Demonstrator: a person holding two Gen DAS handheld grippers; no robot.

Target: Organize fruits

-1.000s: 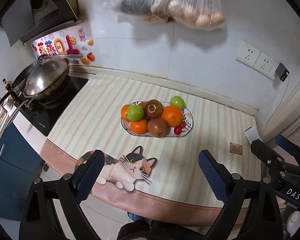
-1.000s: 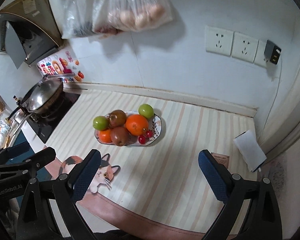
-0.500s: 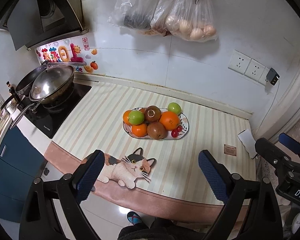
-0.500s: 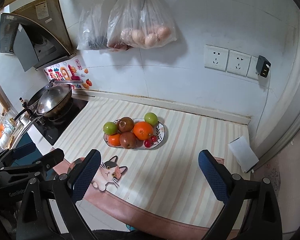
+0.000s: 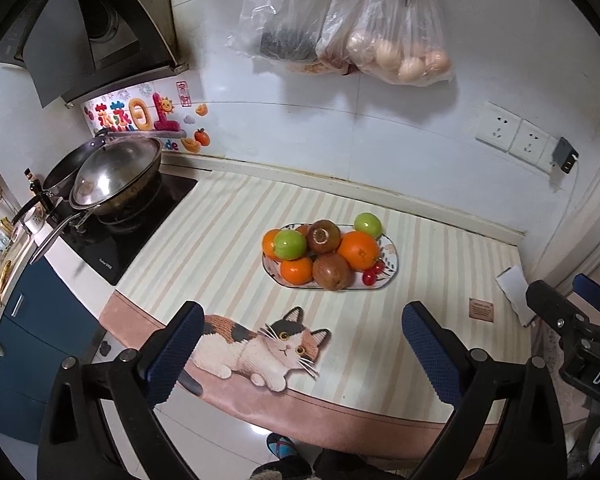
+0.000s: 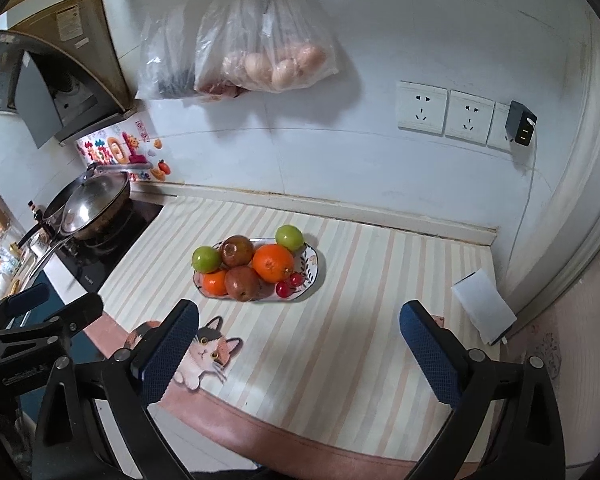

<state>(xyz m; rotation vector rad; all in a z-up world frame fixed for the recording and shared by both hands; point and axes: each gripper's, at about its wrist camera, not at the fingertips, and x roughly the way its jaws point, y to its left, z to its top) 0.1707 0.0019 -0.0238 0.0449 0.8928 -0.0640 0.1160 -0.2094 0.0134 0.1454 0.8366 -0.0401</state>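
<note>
We see an oval patterned plate (image 6: 314, 270) mid striped surface (image 6: 360, 320) heaped with oranges (image 6: 273, 263), green apples (image 6: 206, 259), brown kiwis (image 6: 242, 283), red cherries (image 6: 283, 289), left tongs (image 5: 300, 344) opening, empty, right tongs (image 6: 299, 340) spread wide, empty, "DAS" readable on right tongs in left view

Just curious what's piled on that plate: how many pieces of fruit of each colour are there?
Orange: 3
Green: 2
Brown: 2
Small red: 2
Total: 9 that show on the plate; any hidden under the pile can't be counted.
</note>
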